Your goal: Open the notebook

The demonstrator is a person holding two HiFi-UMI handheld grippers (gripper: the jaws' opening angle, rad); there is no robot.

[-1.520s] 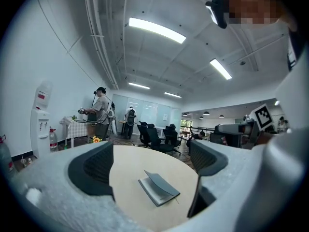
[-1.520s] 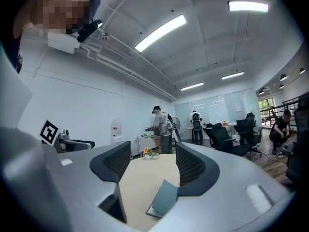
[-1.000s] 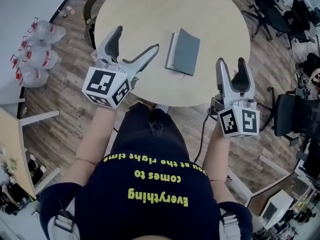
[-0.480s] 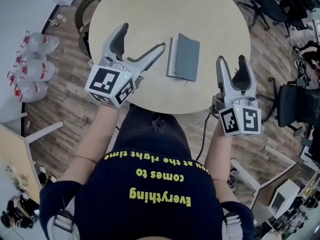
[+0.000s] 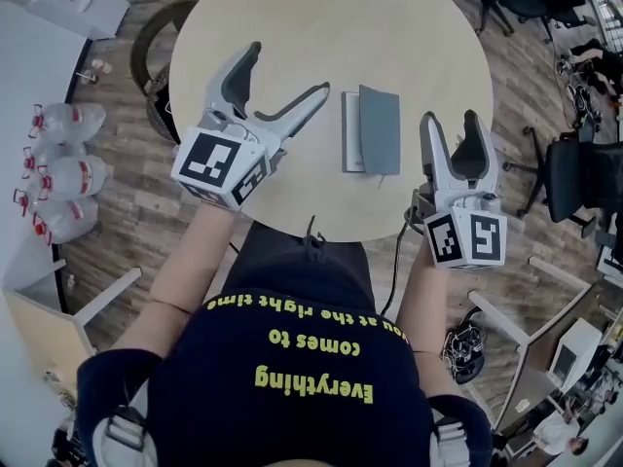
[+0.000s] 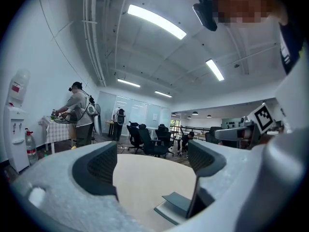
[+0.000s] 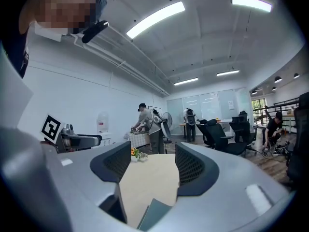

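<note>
One grey notebook (image 5: pixel 372 130) lies closed and flat on the round table (image 5: pixel 292 27), near the front edge, with a paler strip along its left side. The left gripper (image 5: pixel 290 68) hovers left of it; its wide jaws have just been closing slightly, with nothing between them. The right gripper (image 5: pixel 451 120) is at the table edge on the right, jaws apart and empty. Bare tabletop separates each from the notebook. Water bottles (image 5: pixel 54 178) and a chair (image 5: pixel 579 178) stand on the floor.

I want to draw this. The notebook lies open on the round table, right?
Not quite. The notebook lies closed on the round table; the head view shows its grey cover shut.
</note>
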